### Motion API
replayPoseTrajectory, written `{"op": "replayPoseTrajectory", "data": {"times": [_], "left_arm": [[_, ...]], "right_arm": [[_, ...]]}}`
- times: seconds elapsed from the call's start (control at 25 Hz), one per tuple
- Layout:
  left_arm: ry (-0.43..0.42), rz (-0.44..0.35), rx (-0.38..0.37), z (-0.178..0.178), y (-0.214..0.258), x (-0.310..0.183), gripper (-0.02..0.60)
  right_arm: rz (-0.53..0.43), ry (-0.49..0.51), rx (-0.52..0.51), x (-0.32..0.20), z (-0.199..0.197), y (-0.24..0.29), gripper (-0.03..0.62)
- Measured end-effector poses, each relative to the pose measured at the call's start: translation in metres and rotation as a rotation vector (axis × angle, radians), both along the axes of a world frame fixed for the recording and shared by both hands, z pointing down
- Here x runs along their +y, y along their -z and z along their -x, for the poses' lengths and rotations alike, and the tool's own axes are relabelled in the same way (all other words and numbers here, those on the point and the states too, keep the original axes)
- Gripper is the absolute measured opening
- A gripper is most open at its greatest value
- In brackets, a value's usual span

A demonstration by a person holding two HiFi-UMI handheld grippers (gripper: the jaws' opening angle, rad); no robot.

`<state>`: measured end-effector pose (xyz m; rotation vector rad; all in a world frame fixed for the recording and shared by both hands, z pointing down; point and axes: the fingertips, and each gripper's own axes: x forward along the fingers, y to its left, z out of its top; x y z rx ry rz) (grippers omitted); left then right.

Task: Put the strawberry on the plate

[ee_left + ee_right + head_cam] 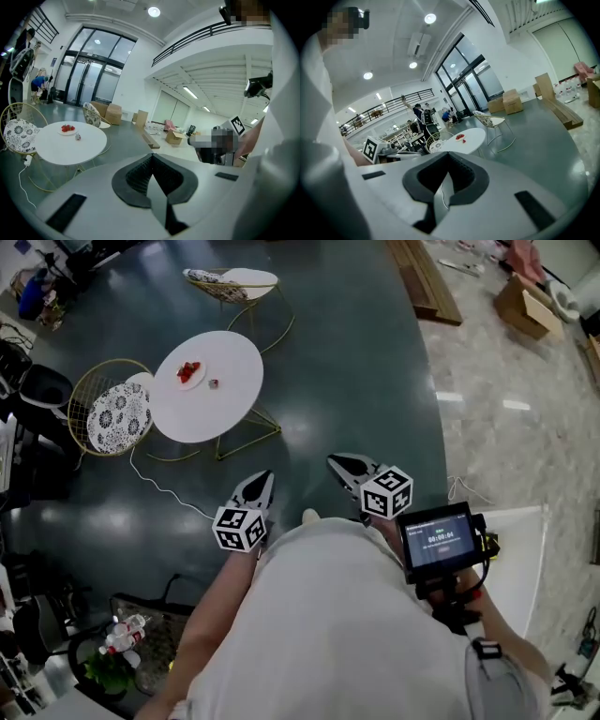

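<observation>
A round white table (220, 404) stands some way ahead on the dark floor. On it is a small plate (189, 372) with red strawberries, and one loose strawberry (214, 383) lies just right of the plate. My left gripper (264, 478) and right gripper (337, 464) are held side by side in front of the person's body, well short of the table, both shut with nothing in them. The left gripper view shows the plate (68, 128) and loose strawberry (78, 137) far beyond the closed jaws. In the right gripper view the table (474, 138) is small and distant.
A gold wire chair with a patterned cushion (112, 415) stands left of the table, a second chair (236, 284) behind it. A white cable (161, 487) runs across the floor. Wooden planks (427, 279) and cardboard boxes (525, 304) lie far right. A low stand with a plant (114, 652) is near left.
</observation>
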<state>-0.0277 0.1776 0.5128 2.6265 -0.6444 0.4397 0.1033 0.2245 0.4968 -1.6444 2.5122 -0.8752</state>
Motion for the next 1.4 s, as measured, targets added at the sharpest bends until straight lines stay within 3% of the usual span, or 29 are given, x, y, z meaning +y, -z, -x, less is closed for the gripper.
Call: {"op": "replayPoseTrajectory", "data": {"times": [0.6, 0.88, 1.4], "left_arm": [[0.051, 0.026, -0.020, 0.007, -0.008, -0.019, 0.006], [0.112, 0.045, -0.045, 0.000, -0.010, -0.063, 0.006], [0.174, 0.066, -0.030, -0.065, -0.001, -0.141, 0.006]], "right_arm": [[0.035, 0.048, -0.005, -0.029, 0.001, -0.005, 0.006], [0.046, 0.116, -0.031, -0.085, -0.005, -0.007, 0.006], [0.057, 0.248, -0.037, -0.178, -0.046, -0.002, 0.006]]}}
